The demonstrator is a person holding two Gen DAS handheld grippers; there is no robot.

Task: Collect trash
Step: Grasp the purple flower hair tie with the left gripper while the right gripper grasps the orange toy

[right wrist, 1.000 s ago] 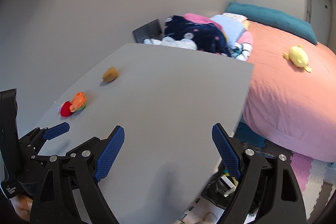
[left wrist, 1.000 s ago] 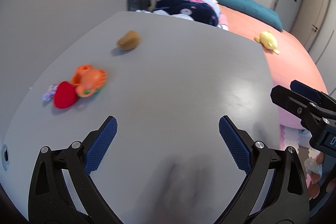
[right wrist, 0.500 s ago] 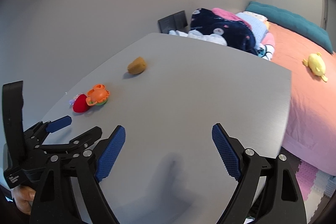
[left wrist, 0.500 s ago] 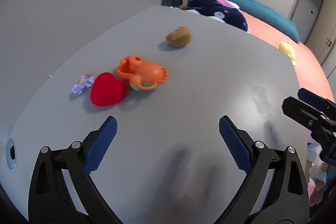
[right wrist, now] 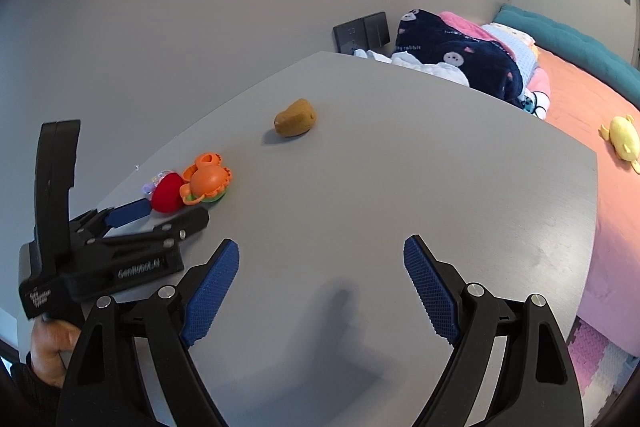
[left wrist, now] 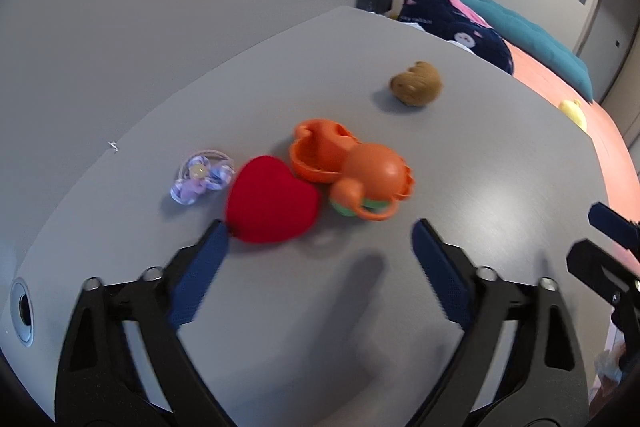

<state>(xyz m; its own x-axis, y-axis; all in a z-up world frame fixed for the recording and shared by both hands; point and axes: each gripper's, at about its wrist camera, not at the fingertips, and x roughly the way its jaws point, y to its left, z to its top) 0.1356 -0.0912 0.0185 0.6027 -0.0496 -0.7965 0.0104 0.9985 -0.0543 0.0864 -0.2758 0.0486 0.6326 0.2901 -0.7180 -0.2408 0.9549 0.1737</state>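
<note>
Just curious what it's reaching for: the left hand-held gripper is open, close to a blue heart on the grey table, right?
Nearly. The heart is red, not blue, as the left wrist view shows. The left hand-held gripper is indeed open, close to it on the grey table.

Home bedroom: bed (right wrist: pixel 580 131) with pillows, grey table (right wrist: pixel 400 187) alongside

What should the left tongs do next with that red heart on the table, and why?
Probably ease the left tongs forward and slightly left to straddle the red heart: they are open, its left pad sits at the heart's near edge, and nothing is held yet.
</note>
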